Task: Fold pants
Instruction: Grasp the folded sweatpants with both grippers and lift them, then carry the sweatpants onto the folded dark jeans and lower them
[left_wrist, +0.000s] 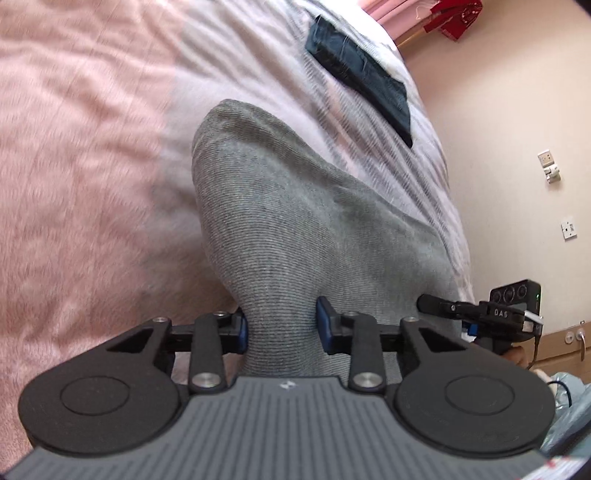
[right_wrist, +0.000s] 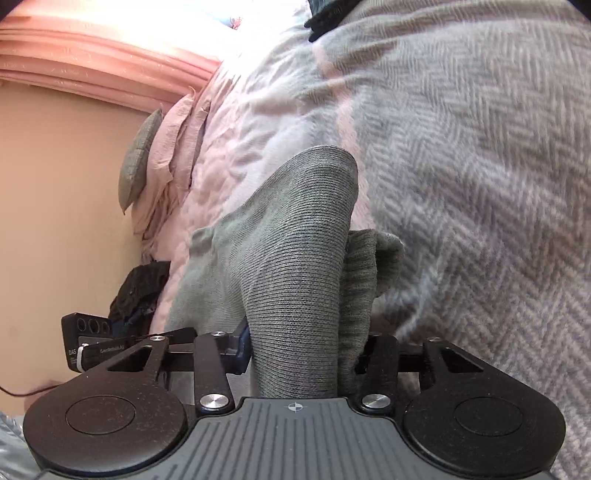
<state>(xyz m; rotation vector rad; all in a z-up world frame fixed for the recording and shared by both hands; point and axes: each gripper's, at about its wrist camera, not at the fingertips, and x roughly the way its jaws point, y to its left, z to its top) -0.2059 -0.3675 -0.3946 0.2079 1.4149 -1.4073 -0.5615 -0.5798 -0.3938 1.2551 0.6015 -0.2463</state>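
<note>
The grey knit pants hang lifted over the bed, bunched between my two grippers. My left gripper is shut on a thick fold of the grey fabric, which rises in a hump ahead of its blue pads. In the right wrist view the grey pants stand up in a tall fold from my right gripper, which is shut on them; loose fabric droops over its right finger and hides it. The right gripper's body shows at the left view's right edge.
A pink fluffy blanket and a grey herringbone throw cover the bed. A folded dark blue garment lies farther up the bed. A beige wall with sockets is to the right; a grey cushion and dark clothes lie at the bed's edge.
</note>
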